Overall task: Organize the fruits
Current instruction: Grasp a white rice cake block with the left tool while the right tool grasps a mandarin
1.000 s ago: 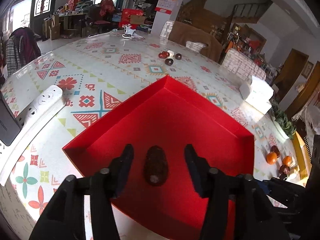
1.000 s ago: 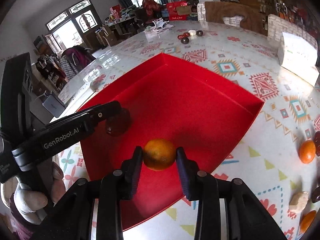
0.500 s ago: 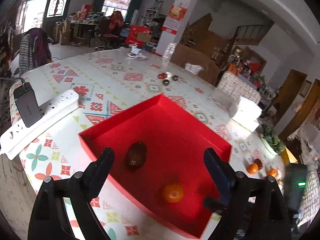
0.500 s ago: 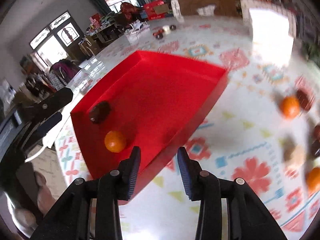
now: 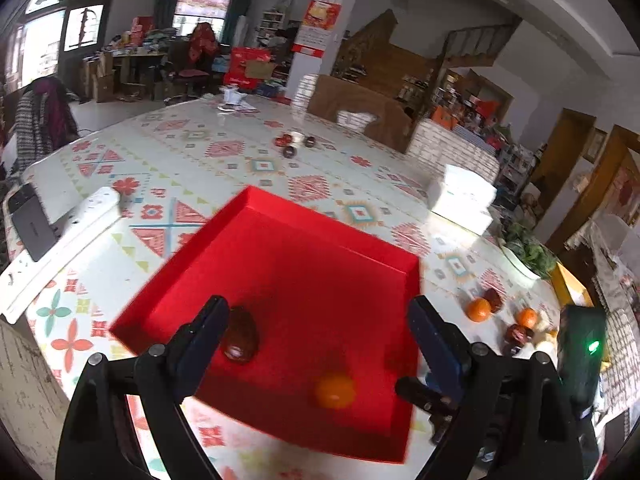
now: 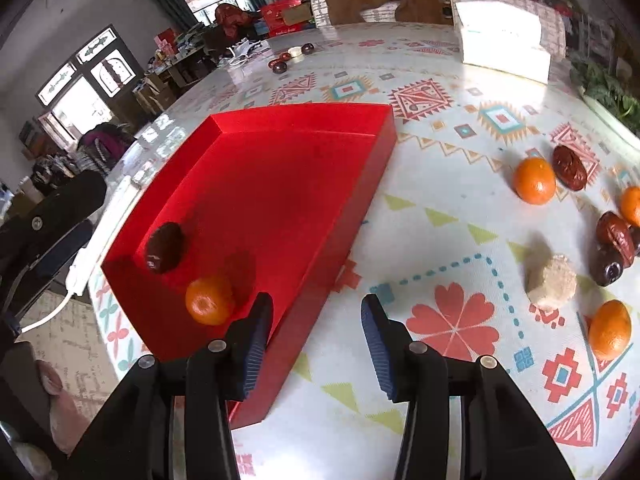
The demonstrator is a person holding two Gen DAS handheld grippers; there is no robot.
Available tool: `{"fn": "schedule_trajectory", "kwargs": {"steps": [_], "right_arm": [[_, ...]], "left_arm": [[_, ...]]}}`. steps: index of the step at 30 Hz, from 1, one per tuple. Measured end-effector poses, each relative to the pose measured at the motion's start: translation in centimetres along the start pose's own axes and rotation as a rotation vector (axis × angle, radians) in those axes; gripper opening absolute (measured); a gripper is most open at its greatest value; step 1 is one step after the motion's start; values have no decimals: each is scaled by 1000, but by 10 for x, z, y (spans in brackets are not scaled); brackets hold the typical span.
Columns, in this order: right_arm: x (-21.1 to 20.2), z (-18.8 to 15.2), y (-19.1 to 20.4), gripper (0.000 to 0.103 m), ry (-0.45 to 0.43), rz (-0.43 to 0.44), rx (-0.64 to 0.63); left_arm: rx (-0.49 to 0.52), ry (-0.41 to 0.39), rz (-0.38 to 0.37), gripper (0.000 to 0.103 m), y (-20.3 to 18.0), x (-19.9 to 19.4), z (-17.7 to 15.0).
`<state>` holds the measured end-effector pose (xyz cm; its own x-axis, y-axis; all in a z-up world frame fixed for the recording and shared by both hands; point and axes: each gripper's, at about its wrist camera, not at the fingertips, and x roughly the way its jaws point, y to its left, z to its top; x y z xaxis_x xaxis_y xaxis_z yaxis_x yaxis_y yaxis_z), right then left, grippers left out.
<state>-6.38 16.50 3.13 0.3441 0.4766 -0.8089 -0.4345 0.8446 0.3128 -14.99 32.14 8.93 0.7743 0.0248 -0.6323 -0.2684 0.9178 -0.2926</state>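
Over the near edge of the red tray (image 5: 304,240) the left gripper (image 5: 316,344) stands wide apart and holds nothing; a dark date (image 5: 240,334) lies in the tray just beside its left finger, and an orange (image 5: 335,390) lies in the tray's near part between the two fingers but below them, touched by neither. Beside the tray's right wall, the right gripper (image 6: 318,344) hangs over the patterned tabletop (image 6: 440,240) with its jaws opening and nothing between them. From it, the orange (image 6: 209,300) and date (image 6: 165,247) sit inside the tray to its left. To its right, well apart, loose fruit lies on the tabletop: three oranges, the farthest (image 6: 535,181) beside a date (image 6: 569,167), more dates, and a pale crumbly ball (image 6: 551,282).
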Motion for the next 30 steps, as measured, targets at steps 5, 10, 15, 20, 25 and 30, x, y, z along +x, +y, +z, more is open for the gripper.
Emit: {"fn": "schedule_trajectory", "kwargs": {"steps": [5,10,15,20,25,30], "right_arm": [[-69,4,-41,50,-172,83,27],[-139,-13,-130,52,-298,-47,107],[-161,-37,-208,52,-284,-125,253],[-146,-41,-215,52,-238,-21,245],[-112,-34,-182,52,-168,23,113],[-86,-29,-165,52,-123,-9,41]], "left_arm": [[97,-1,-51,90,-38,-9,1],[196,38,-124,90,-89,5,-13],[247,131,-191,89,-135,35,-36],[294,217,-230,63,-161,59,-52],[283,237,-218,63,-162,69,-53],[297,259,-202,63,-169,88,-52]]}}
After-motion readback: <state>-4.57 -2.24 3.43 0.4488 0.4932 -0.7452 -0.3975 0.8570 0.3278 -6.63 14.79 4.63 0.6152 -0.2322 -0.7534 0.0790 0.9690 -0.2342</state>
